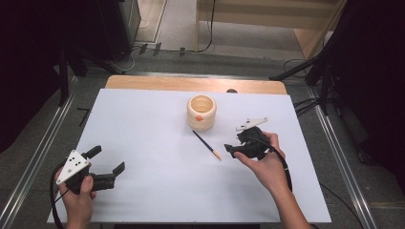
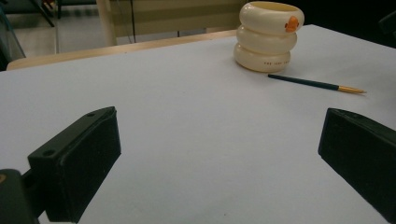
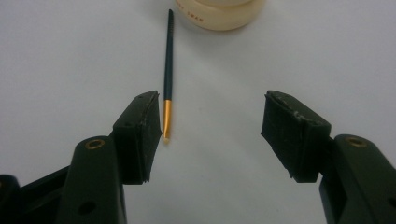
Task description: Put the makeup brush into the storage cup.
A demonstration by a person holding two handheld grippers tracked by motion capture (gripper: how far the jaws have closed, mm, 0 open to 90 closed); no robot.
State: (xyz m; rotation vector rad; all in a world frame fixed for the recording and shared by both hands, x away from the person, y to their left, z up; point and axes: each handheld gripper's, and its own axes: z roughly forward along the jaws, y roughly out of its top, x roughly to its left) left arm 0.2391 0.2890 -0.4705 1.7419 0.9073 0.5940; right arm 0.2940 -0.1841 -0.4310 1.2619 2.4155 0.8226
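white paper covers the table [image 1: 143, 124], with dark curtains and a strip of floor beyond it. going left to right, our left gripper [image 1: 109, 167] rests low at the near left corner, jaws wide apart and holding nothing, well away from the work. further along stands the cream ringed cup [image 1: 201, 112], upright, with a small orange mark on its side. just in front of it lies the pencil [image 1: 207, 144], flat on the paper, its dark tip close to the cup's base though we cannot tell whether they touch, and its gold end pointing toward us and to the right. last comes our right gripper [image 1: 232, 149], jaws also apart and empty, just beside that gold end. in the right gripper view the pencil [image 3: 167, 70] runs up and away from us, and its gold end sits right against the inner edge of the left-hand jaw, not centred in the gap. as we judge it, the step is picking up the pencil, likely for the cup. to do it well we should shift the right gripper sideways until the shaft lies midway between the jaws, come down close to the paper, and close across the shaft farther up than the gold end, so it does not pivot or roll away.
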